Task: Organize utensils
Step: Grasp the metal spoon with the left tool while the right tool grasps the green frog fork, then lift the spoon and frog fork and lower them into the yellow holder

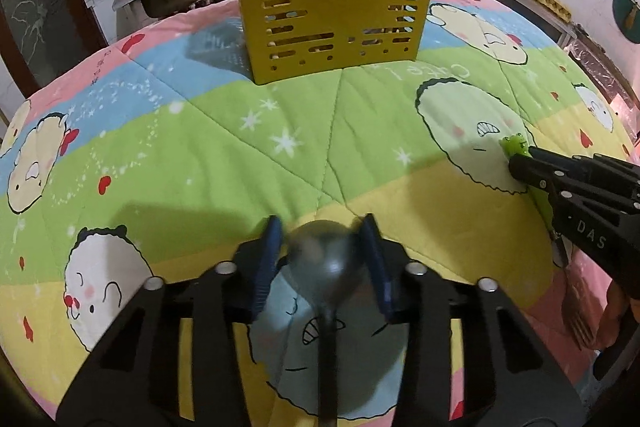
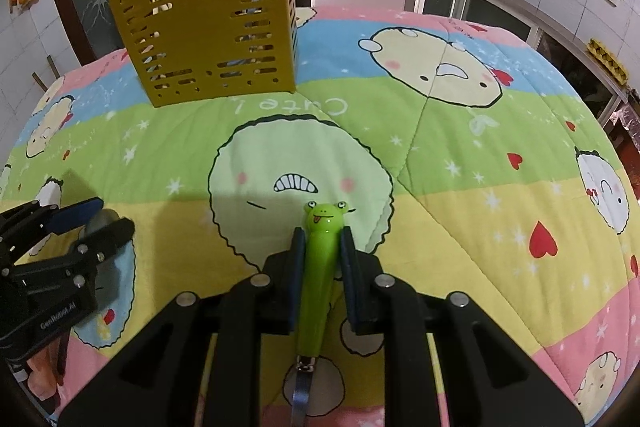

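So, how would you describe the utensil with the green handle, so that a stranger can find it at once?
Start at the yellow slotted holder standing on the cartoon quilt, then come toward the near edge. The green-handled utensil lies there, clamped in the right gripper. Its handle ends in a frog face; the left gripper's utensil is plain grey.

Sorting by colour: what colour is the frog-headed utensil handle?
Bright green frog-headed utensil handle, clearest in the right wrist view.
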`<action>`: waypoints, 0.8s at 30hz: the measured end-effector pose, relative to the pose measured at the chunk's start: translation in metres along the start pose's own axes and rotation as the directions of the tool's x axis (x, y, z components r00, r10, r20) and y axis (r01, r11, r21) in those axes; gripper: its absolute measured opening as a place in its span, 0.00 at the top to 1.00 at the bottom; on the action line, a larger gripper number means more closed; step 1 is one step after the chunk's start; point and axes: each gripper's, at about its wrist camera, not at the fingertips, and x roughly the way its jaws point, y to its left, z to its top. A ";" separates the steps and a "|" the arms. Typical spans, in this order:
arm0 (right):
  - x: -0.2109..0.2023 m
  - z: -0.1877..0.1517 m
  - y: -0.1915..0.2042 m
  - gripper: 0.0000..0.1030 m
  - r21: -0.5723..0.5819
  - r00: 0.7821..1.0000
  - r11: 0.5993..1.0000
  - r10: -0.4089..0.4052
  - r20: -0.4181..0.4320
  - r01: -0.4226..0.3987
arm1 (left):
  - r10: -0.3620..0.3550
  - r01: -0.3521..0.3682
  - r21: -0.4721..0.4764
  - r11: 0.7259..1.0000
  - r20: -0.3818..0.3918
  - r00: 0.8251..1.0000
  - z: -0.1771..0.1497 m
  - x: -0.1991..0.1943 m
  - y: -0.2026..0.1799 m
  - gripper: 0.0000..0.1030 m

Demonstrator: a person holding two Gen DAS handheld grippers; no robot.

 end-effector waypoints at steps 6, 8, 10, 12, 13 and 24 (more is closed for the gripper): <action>0.004 0.002 0.006 0.82 -0.020 0.999 0.999 -0.029 -0.027 0.029 | -0.014 0.014 -0.025 1.000 -0.006 1.000 0.005 0.001 0.004 0.67; 0.003 0.003 0.007 0.83 -0.016 0.999 1.000 -0.025 -0.022 0.025 | -0.019 0.019 -0.034 0.999 0.001 1.000 0.006 0.001 0.006 0.67; 0.001 0.003 0.006 0.83 -0.009 1.000 1.000 -0.014 -0.009 0.014 | -0.024 0.025 -0.049 0.998 0.013 1.000 0.008 -0.001 0.008 0.67; -0.003 0.004 0.005 0.84 0.008 1.000 1.000 0.003 0.012 -0.003 | -0.028 0.029 -0.063 0.998 0.026 0.999 0.011 -0.003 0.011 0.67; -0.005 0.004 0.004 0.85 0.015 0.999 1.000 0.015 0.028 -0.016 | -0.025 0.028 -0.069 0.997 0.041 0.999 0.013 -0.006 0.012 0.67; -0.034 0.023 -0.003 0.85 0.059 0.973 0.996 0.047 0.226 -0.062 | 0.032 -0.007 -0.100 0.995 0.256 0.966 0.041 -0.051 0.018 0.67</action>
